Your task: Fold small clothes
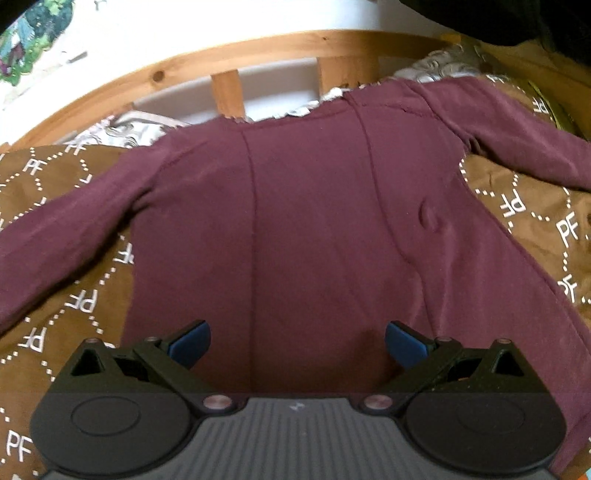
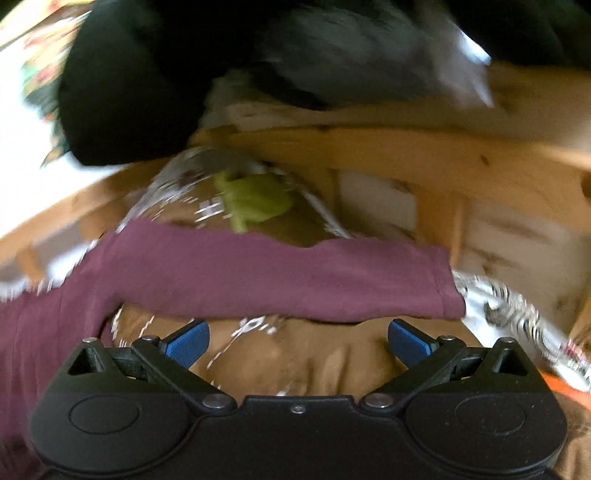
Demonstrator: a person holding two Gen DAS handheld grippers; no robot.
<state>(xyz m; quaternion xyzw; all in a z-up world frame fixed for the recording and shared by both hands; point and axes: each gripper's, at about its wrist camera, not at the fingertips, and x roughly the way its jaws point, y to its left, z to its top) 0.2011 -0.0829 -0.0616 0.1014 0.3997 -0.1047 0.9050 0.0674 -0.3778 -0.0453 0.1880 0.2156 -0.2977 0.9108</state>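
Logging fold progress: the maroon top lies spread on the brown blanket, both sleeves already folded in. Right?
Not quite. The maroon top lies spread on the brown blanket, but both sleeves are out to the sides, unfolded, as the left wrist view shows.

a bedroom in a home. the work surface is a bed, covered by a brown blanket [image 1: 524,206] printed with white "pf" letters and dotted diamonds. behind it runs a pine bed frame [image 1: 258,51] with upright slats, and a grey-and-white patterned sheet [image 1: 122,129] shows at the blanket's edge. a white wall [image 1: 221,18] rises beyond. a small maroon long-sleeved top [image 1: 314,206] lies spread on the blanket, ordinary household laundry.
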